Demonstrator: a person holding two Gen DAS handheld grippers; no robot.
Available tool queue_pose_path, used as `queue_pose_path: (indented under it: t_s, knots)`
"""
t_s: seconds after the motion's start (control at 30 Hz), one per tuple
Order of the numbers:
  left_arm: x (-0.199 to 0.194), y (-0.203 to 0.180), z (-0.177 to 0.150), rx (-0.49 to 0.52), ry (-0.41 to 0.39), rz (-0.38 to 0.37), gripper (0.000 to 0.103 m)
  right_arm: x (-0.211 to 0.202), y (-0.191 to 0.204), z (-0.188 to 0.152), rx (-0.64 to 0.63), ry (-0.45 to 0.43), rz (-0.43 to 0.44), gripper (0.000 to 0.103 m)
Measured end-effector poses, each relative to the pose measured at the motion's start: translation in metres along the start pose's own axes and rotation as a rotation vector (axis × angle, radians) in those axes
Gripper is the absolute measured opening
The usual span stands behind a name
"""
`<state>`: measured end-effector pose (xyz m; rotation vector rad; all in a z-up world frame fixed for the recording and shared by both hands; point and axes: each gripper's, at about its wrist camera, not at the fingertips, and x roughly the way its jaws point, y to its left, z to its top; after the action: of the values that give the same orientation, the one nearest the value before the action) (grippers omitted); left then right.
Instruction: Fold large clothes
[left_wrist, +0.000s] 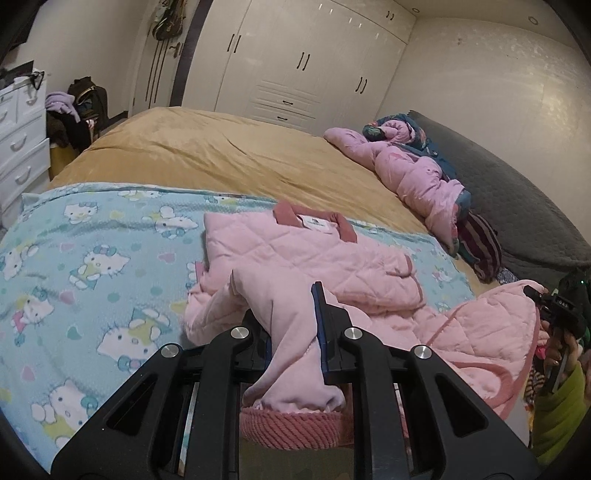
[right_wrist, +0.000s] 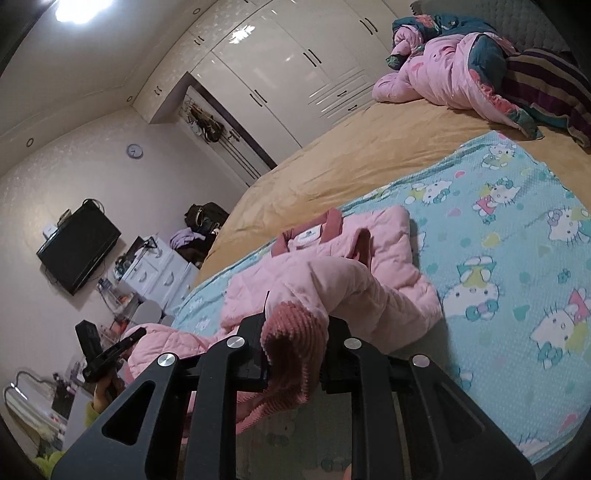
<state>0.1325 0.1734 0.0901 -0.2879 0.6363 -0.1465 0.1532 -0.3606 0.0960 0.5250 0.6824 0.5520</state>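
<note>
Gripping one sleeve each, two hand-held grippers work a pink quilted jacket (left_wrist: 314, 254) lying collar-up on a blue cat-print blanket (left_wrist: 92, 258) spread over a bed with a tan cover (left_wrist: 207, 151). The left gripper (left_wrist: 295, 314) is clamped on a pale pink sleeve (left_wrist: 291, 332), whose ribbed cuff (left_wrist: 291, 424) hangs back toward the camera. The right gripper (right_wrist: 295, 332) pinches the other sleeve at its darker ribbed cuff (right_wrist: 295, 339), the fabric lifted off the jacket's body. A bundled pink and blue quilt (left_wrist: 413, 166) lies near the grey headboard (left_wrist: 517, 206); white wardrobes (left_wrist: 303, 62) line the far wall.
</note>
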Motion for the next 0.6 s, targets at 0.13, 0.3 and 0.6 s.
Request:
queue_pose_path:
  t_s: [0.13, 0.3, 0.6]
  knots:
    - [0.009, 0.002, 0.011, 0.004, -0.002, 0.013, 0.009, 0.012, -0.001, 0.016, 0.005, -0.002, -0.007, 0.017]
    - [0.019, 0.003, 0.022, 0.006, -0.003, 0.027, 0.010, 0.032, -0.003, 0.037, 0.004, -0.001, -0.019, 0.017]
    - [0.051, 0.020, 0.043, -0.027, 0.004, 0.065, 0.010, 0.067, -0.012, 0.068, 0.022, 0.005, -0.051, 0.017]
